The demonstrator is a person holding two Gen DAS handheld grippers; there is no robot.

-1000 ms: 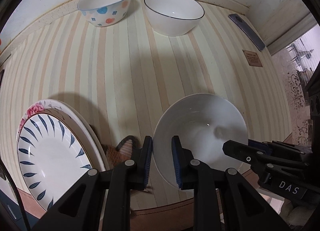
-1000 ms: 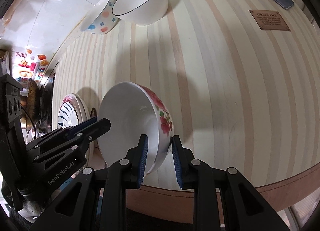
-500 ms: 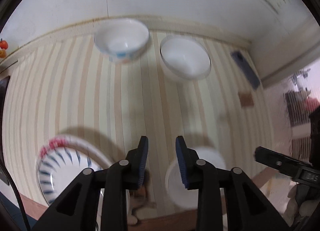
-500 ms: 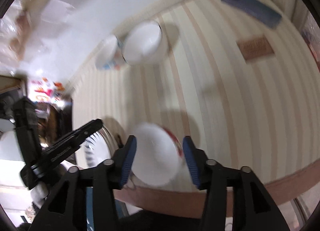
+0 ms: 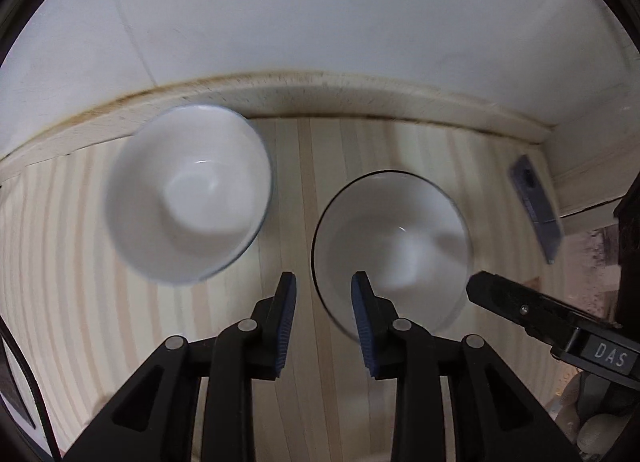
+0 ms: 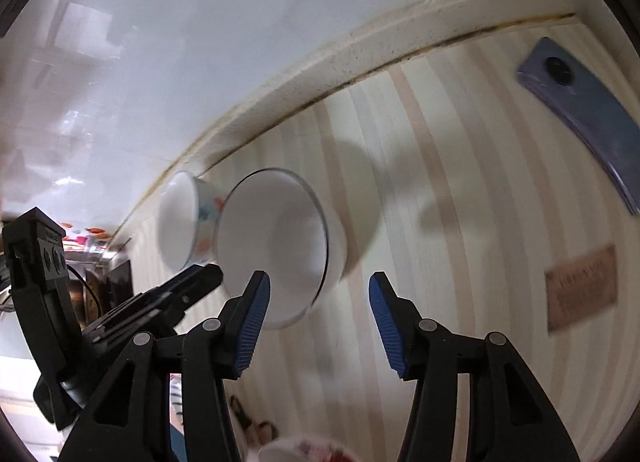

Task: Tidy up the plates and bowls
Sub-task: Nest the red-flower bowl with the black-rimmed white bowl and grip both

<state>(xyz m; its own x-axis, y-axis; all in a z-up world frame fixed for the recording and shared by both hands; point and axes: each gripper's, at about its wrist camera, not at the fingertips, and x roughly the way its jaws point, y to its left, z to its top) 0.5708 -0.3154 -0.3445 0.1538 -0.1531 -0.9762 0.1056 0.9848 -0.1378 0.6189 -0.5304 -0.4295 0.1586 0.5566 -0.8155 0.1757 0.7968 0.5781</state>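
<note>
A blue phone lies at two o'clock on the striped tabletop; a brown card sits at four.

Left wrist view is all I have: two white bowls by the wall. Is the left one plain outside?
Observer: No. The right wrist view shows the left bowl has red and blue spots on its outer wall.
Operator: Right tool, open or shut? I only see one tip.
Observer: The right tool is open wide and holds nothing.
Operator: Any dishes outside my frame?
Observer: Yes, a third bowl with a reddish pattern sits at the bottom edge of the right wrist view. It is blurred.
</note>
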